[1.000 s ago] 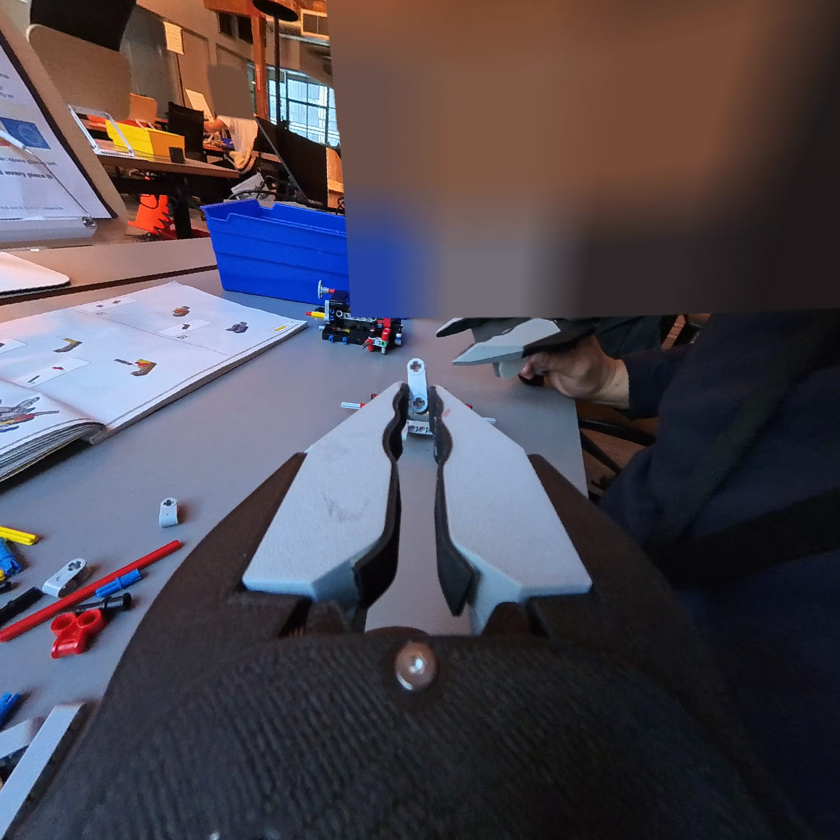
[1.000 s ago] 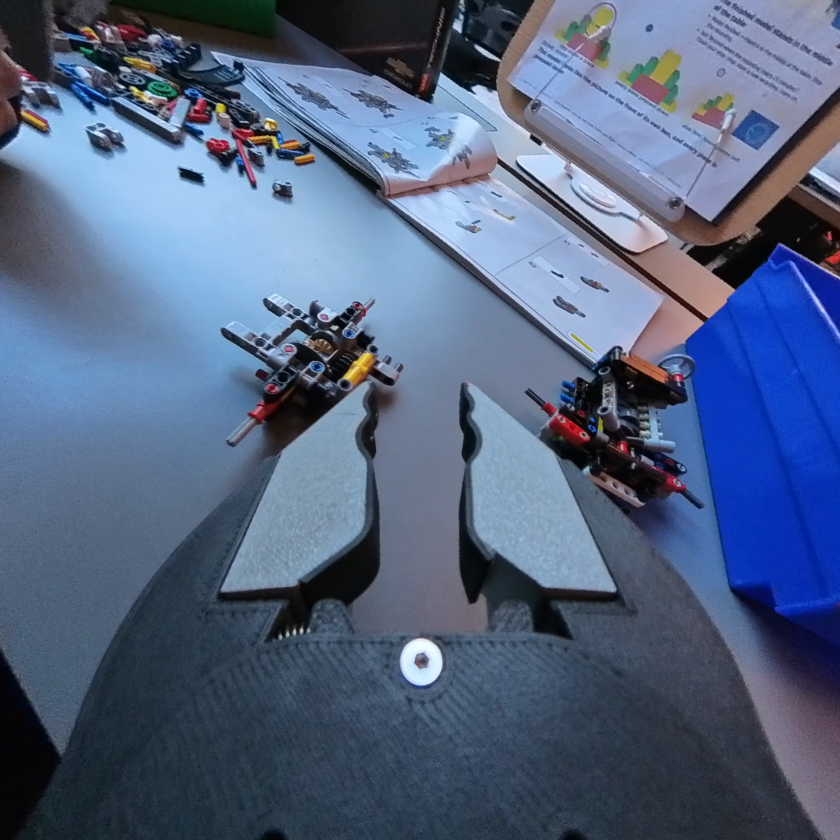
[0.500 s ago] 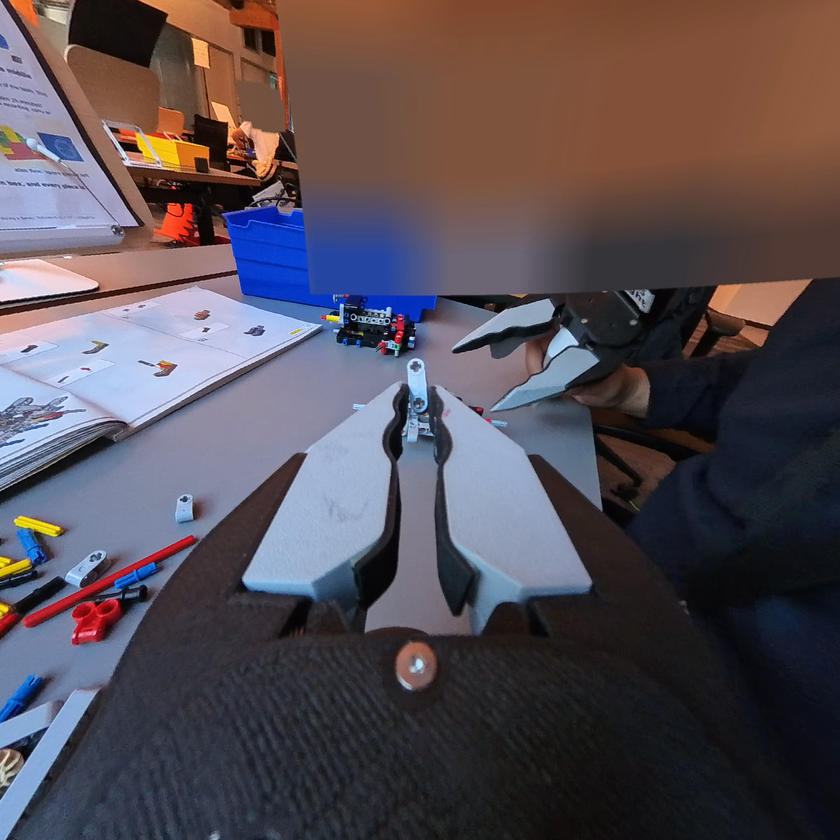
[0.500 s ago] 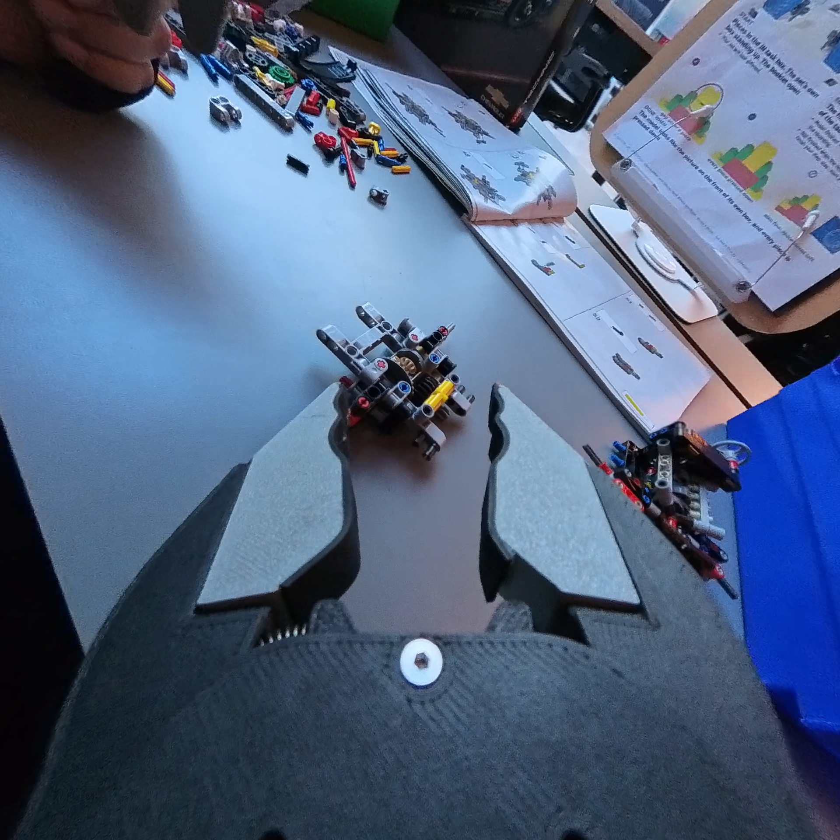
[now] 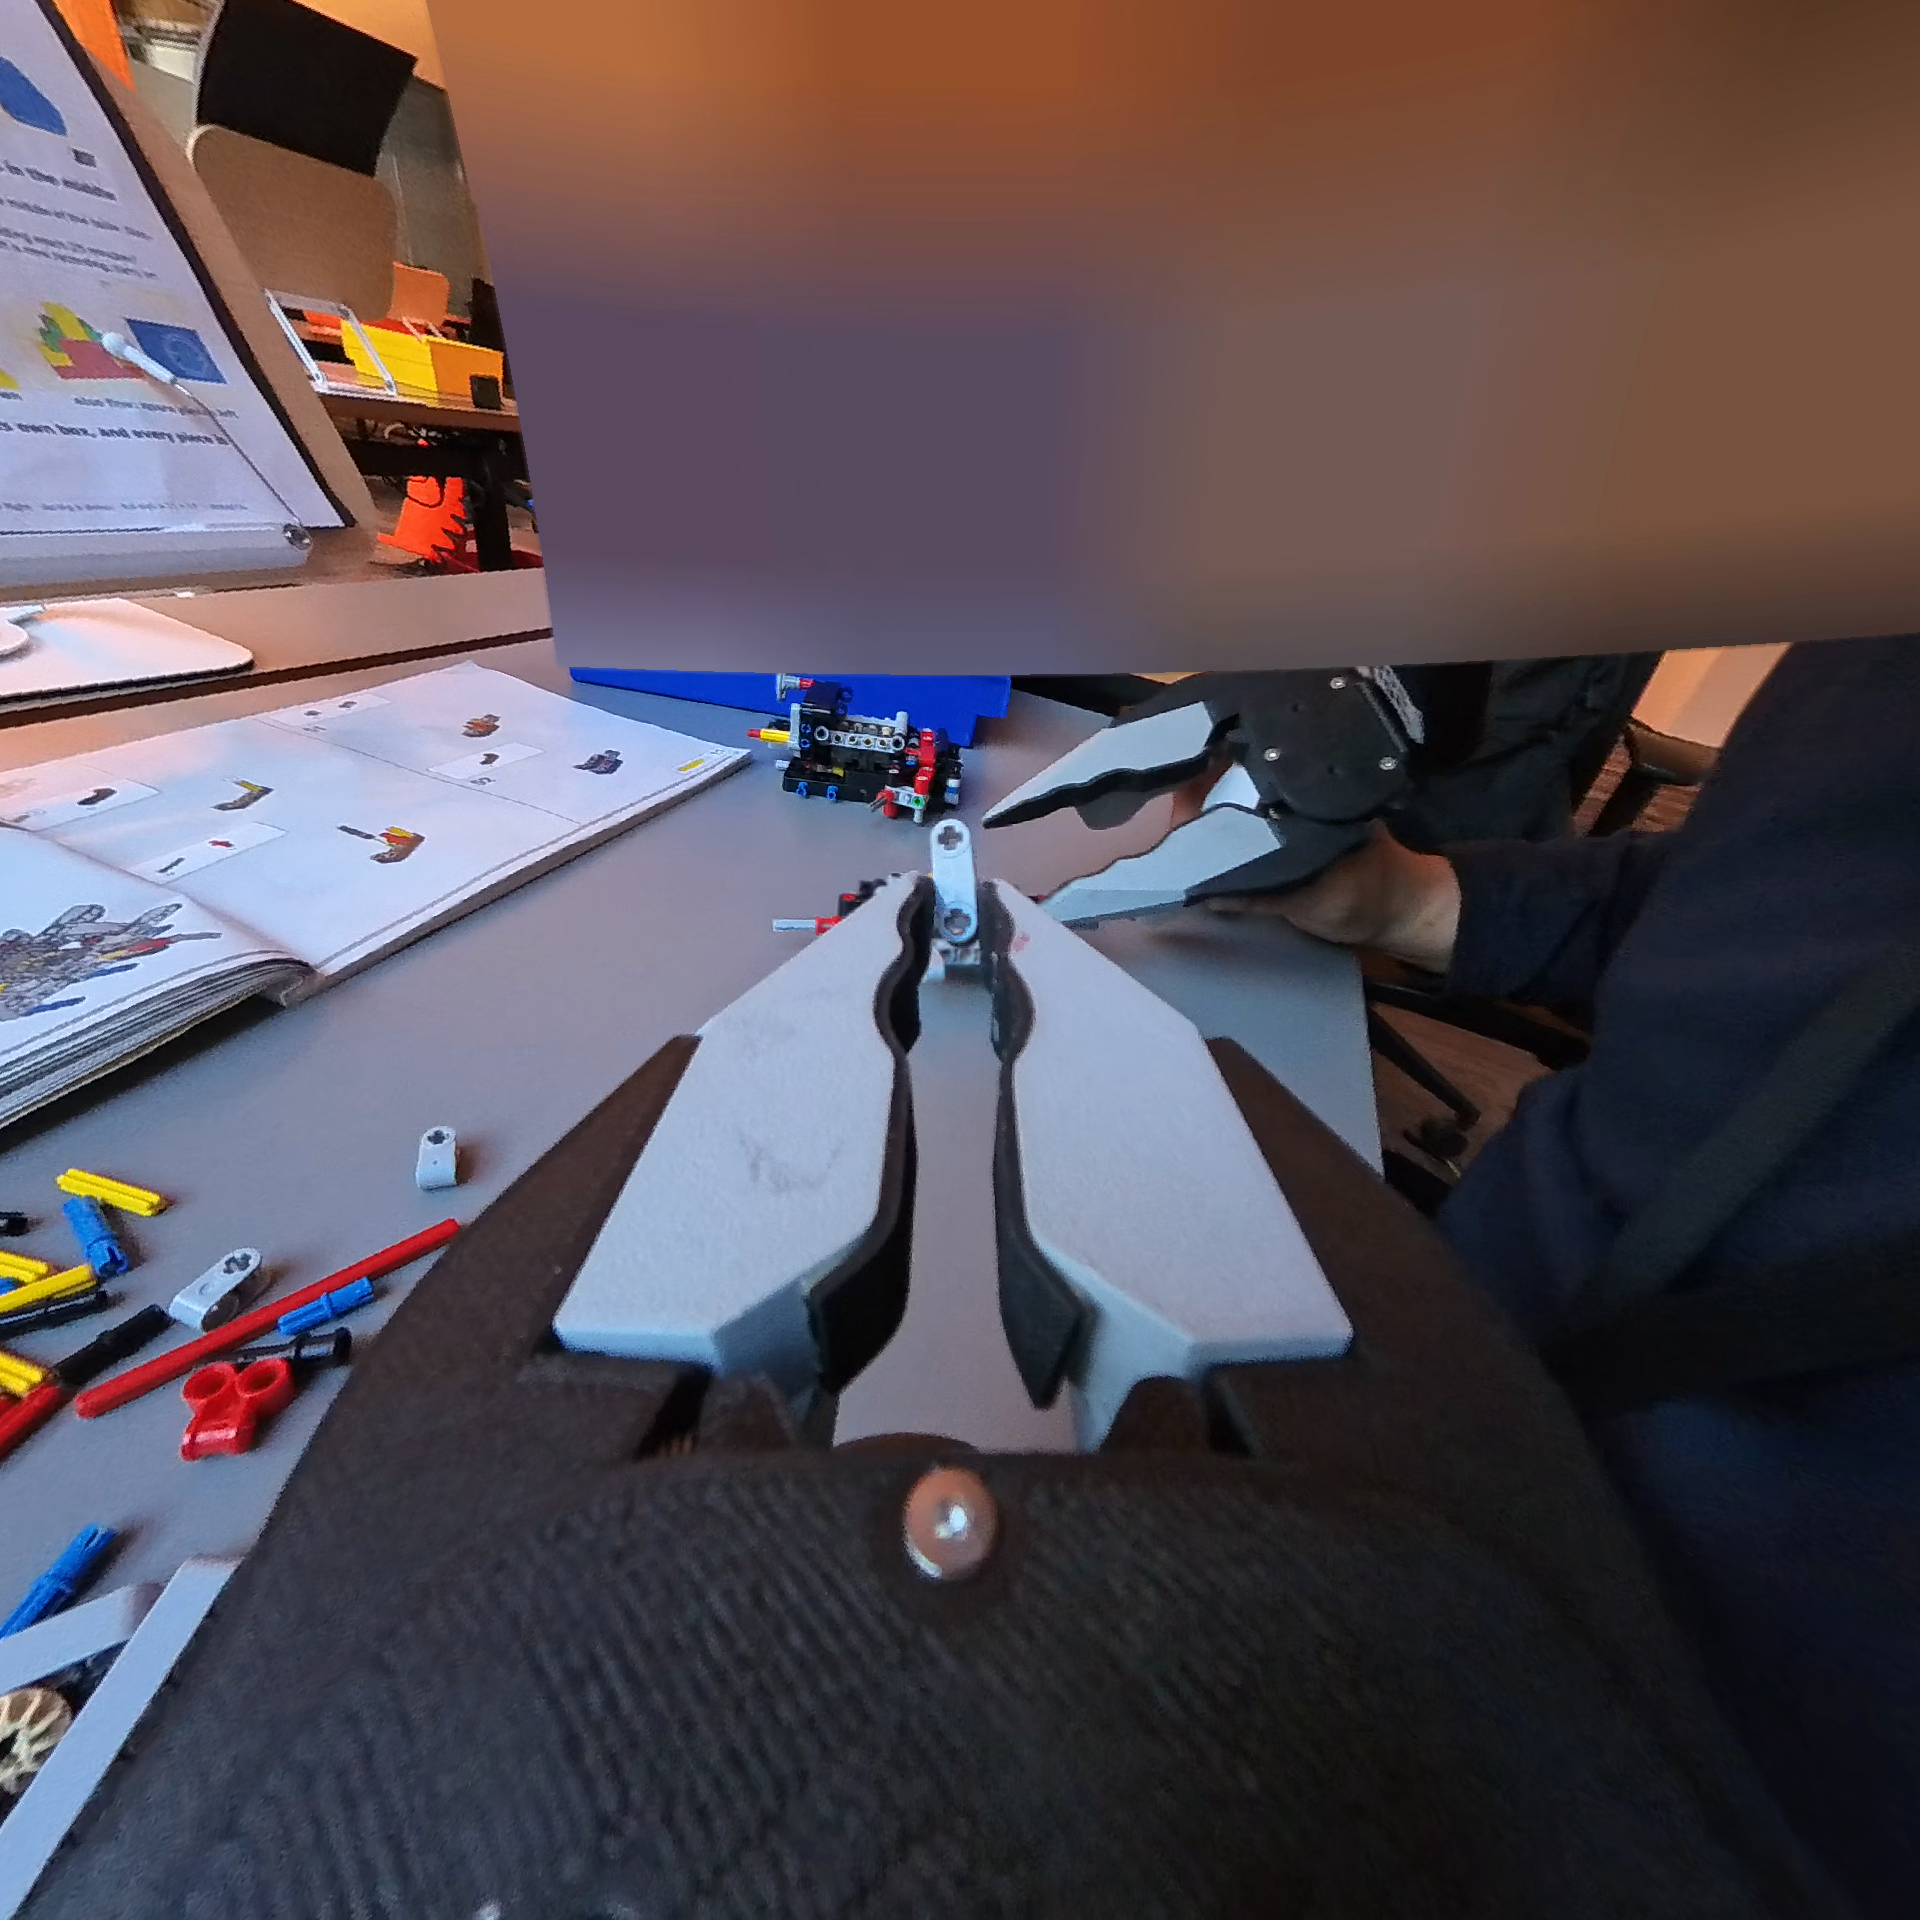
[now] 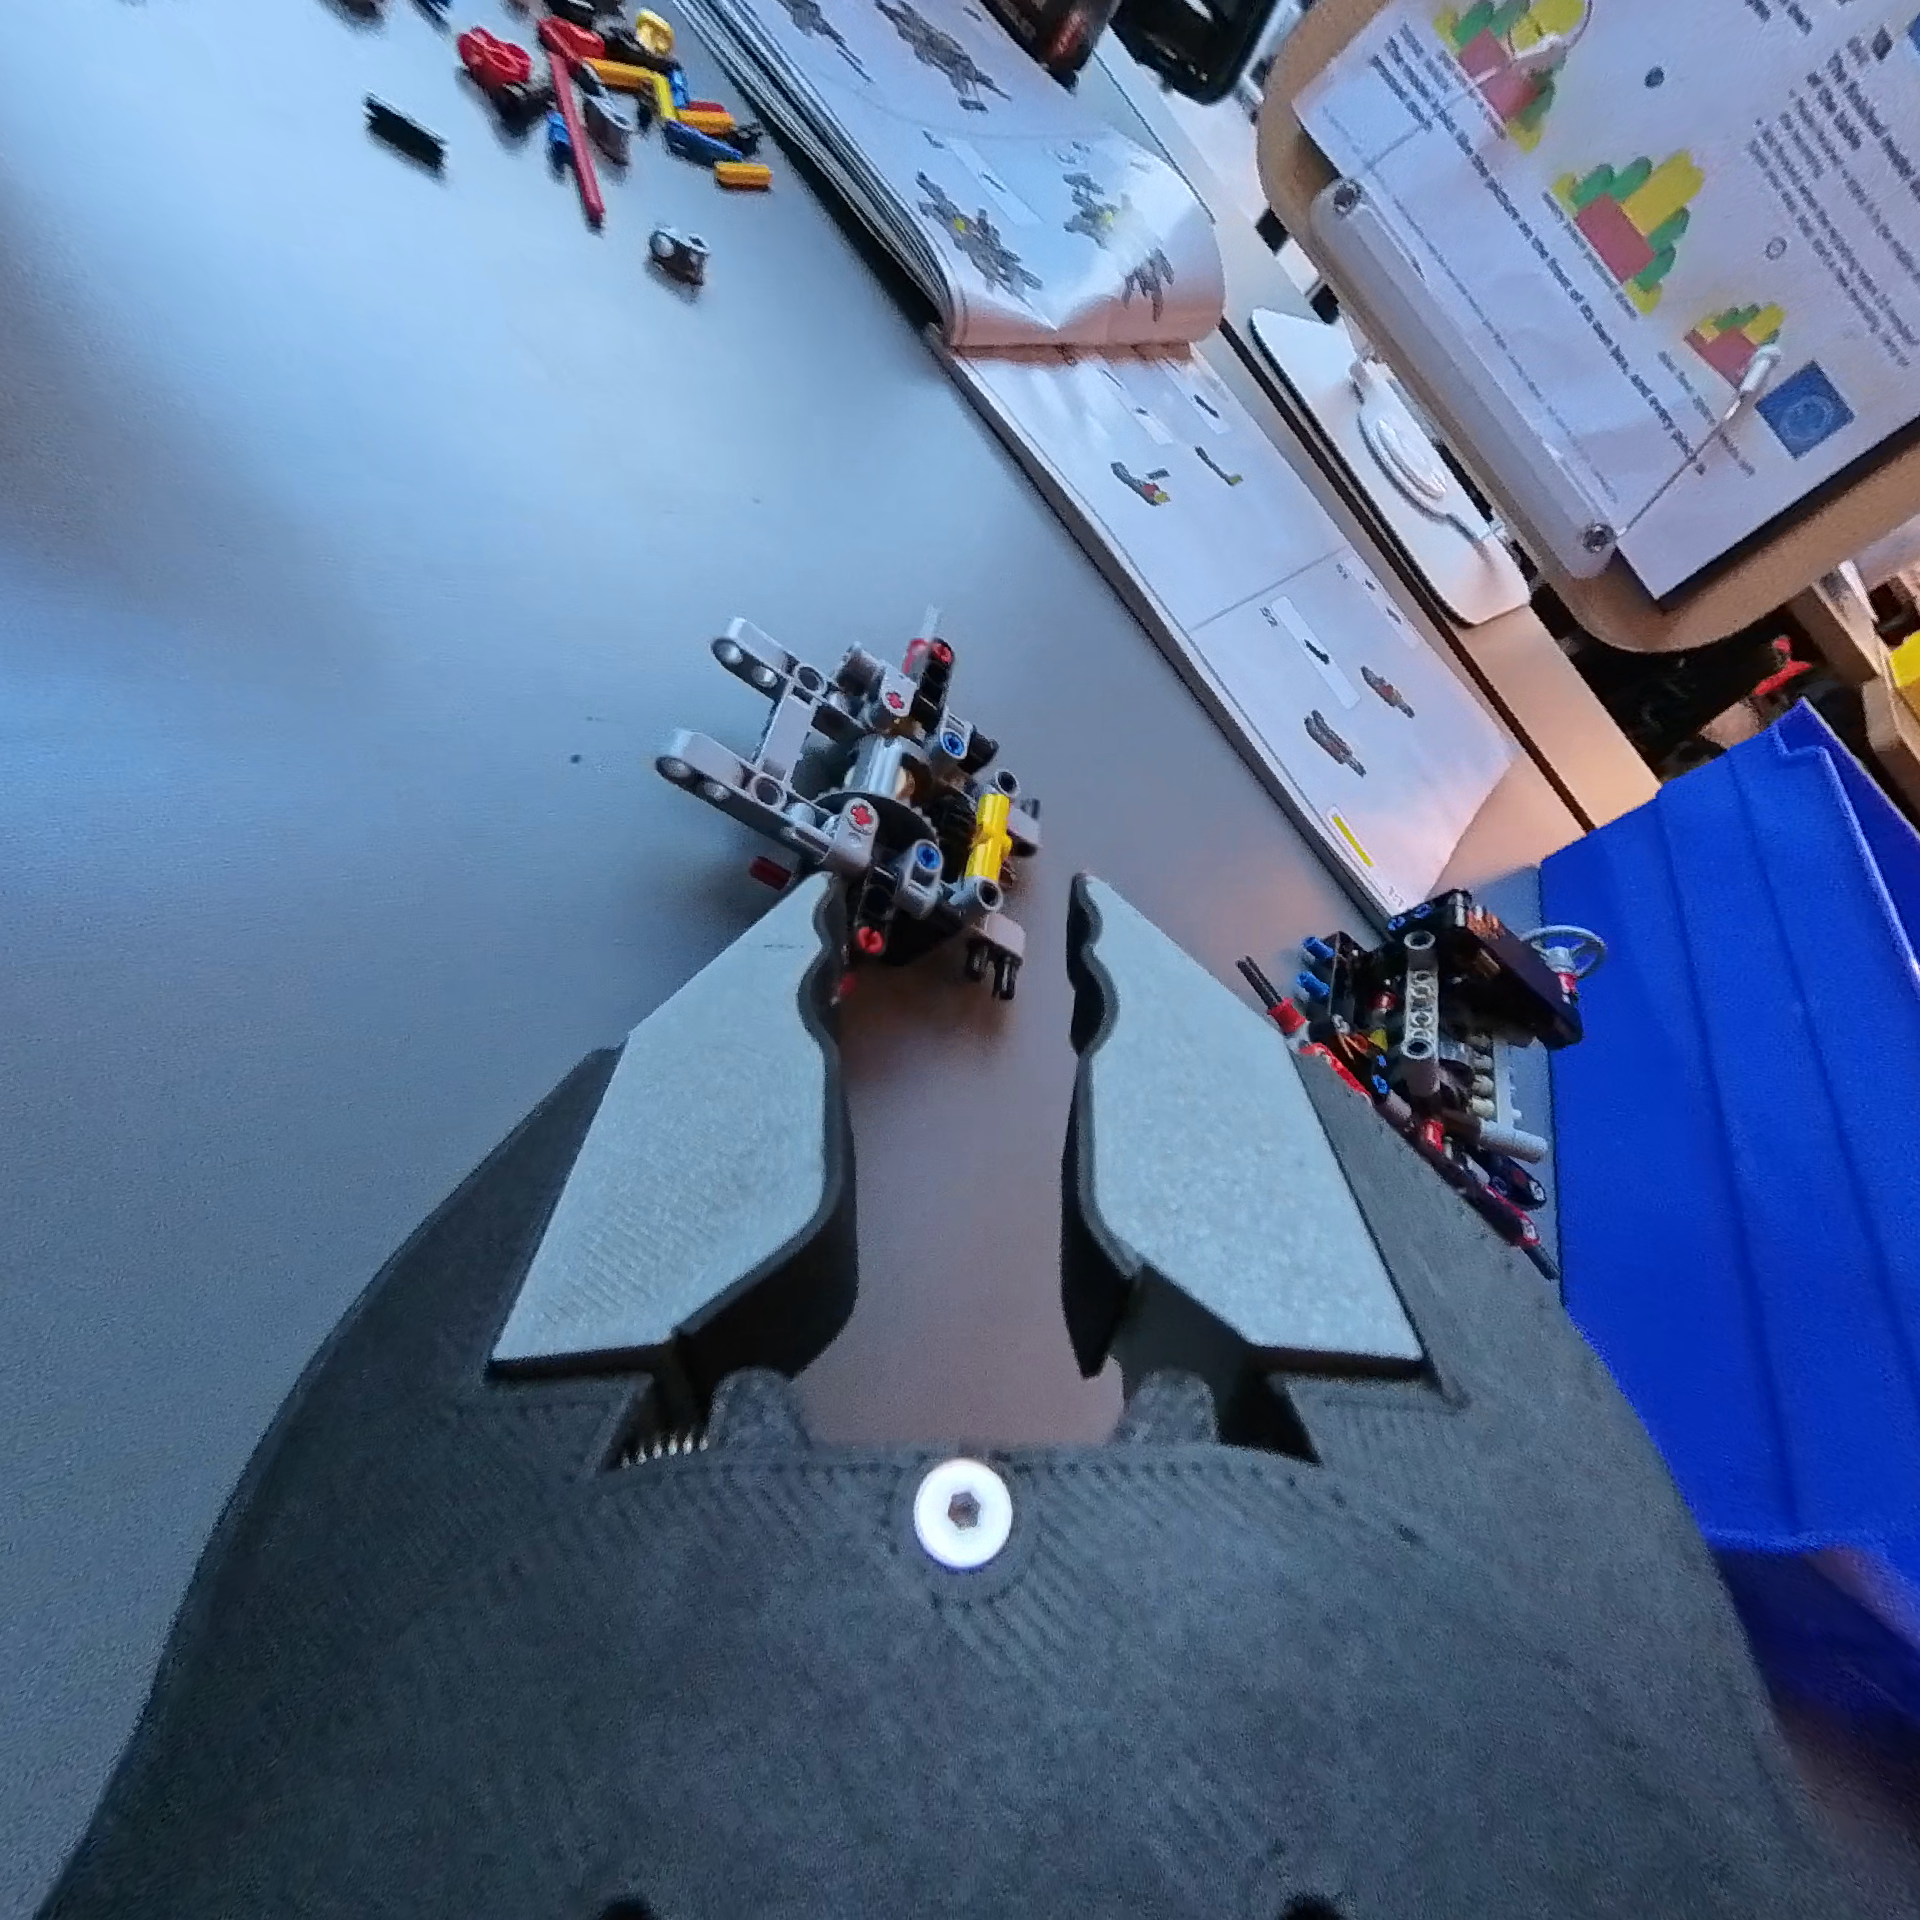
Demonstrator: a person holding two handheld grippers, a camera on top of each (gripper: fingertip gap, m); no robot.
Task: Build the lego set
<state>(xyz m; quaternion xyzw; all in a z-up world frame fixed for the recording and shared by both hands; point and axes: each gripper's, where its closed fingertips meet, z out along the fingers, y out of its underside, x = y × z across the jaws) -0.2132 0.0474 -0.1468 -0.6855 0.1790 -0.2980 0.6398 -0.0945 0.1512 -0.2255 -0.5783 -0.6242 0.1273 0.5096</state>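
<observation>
The left gripper (image 5: pixel 954 914) is nearly closed, its fingertips pinching a small light-grey beam (image 5: pixel 954 878). The right gripper (image 6: pixel 951 914), held by a hand (image 5: pixel 1351 899), stands open and low, its jaws bare.

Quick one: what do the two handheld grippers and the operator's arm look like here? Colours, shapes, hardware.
Both grippers, left and right, have a black ribbed printed body, two flat light-grey tapered fingers with wavy black inner pads, and a central screw: silver on the left, white on the right. The sleeve is dark navy. No cables visible.
</observation>
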